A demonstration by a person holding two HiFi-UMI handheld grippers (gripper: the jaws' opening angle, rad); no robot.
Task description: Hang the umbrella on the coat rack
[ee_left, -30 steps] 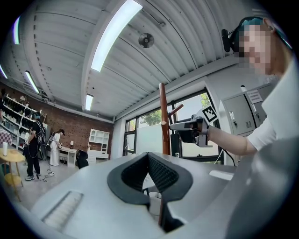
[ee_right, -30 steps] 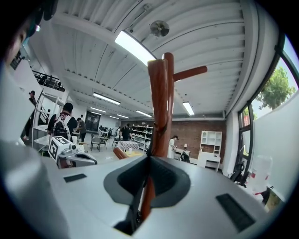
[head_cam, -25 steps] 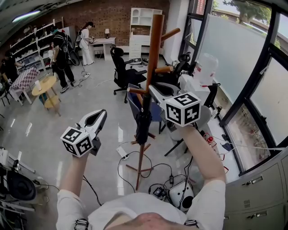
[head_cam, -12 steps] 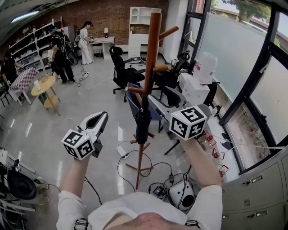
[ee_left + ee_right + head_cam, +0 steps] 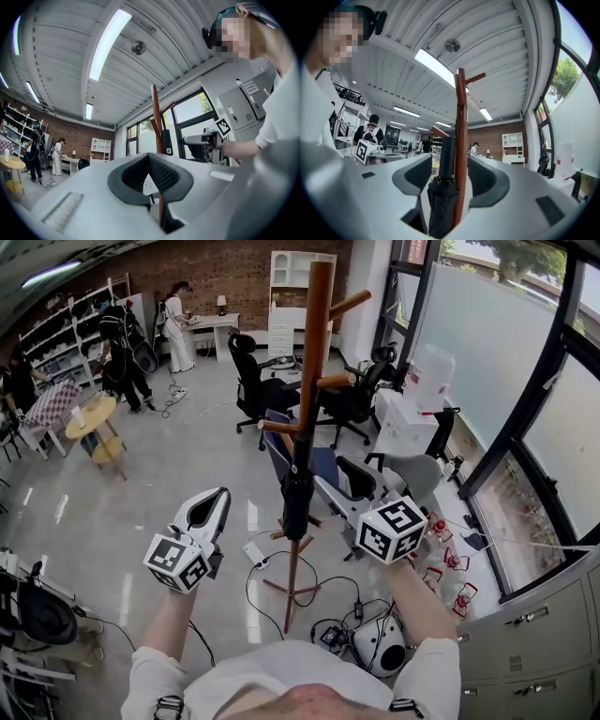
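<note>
A brown wooden coat rack [image 5: 314, 352] stands on the floor in front of me. A folded black umbrella [image 5: 298, 498] hangs upright against its pole, under the lower left peg [image 5: 281, 427]. My right gripper [image 5: 325, 487] is just right of the umbrella, open and holding nothing. In the right gripper view the umbrella [image 5: 440, 206] and the coat rack pole [image 5: 461, 117] show beyond the wide jaws of the right gripper [image 5: 449, 161]. My left gripper [image 5: 214, 495] is left of the rack, shut and empty. In the left gripper view the left gripper [image 5: 149, 157] points at the rack pole [image 5: 155, 117].
Black office chairs [image 5: 258, 385] and a blue one [image 5: 323, 465] stand behind the rack. Cables [image 5: 267, 582] and a white device [image 5: 380, 643] lie by its feet. People [image 5: 122, 357] work at the back left. Windows [image 5: 525, 399] and grey cabinets [image 5: 544, 643] line the right.
My right gripper has opened, dropped lower and drawn back from the rack. The umbrella stays hanging on the rack. My left gripper has sunk slightly toward the rack.
</note>
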